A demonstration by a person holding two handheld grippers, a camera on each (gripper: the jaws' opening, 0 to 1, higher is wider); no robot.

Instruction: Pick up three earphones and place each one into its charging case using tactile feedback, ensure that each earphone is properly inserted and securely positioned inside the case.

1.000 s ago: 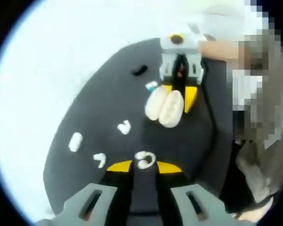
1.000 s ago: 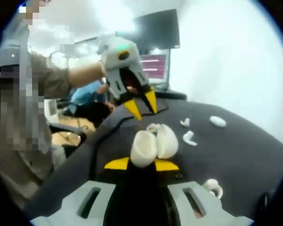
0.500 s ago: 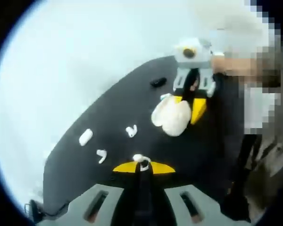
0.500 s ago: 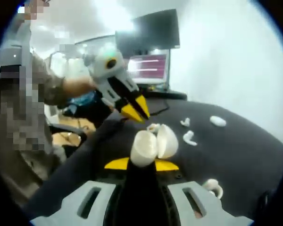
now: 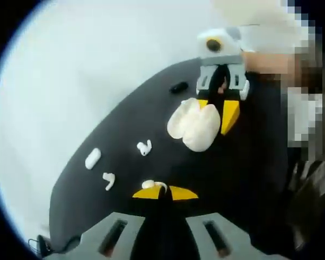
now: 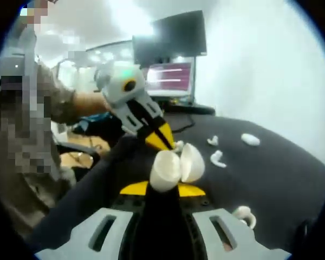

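My left gripper (image 5: pixel 165 193) is shut on a small white earphone (image 5: pixel 151 186), held above the black mat (image 5: pixel 151 119). In the right gripper view that left gripper (image 6: pixel 166 142) comes in from the left, its yellow tips just behind the case with the earphone (image 6: pixel 179 145) at them. My right gripper (image 6: pixel 162 189) is shut on an open white charging case (image 6: pixel 173 167), both halves spread. In the left gripper view the right gripper (image 5: pixel 221 111) holds that case (image 5: pixel 195 125) at the top. Two loose earphones (image 5: pixel 144 147) (image 5: pixel 108 180) lie on the mat.
A white oval piece (image 5: pixel 92 158) lies near the mat's edge, and a small black object (image 5: pixel 179 86) sits farther off. Another earphone (image 6: pixel 244 216) lies near my right gripper. Monitors (image 6: pixel 176 38) stand behind the table. A person's sleeve (image 6: pixel 49 97) is on the left.
My left gripper closed on the earphone that lay between its open jaws, lifted it off the mat and carried it toward the open case. The right gripper kept the case still.
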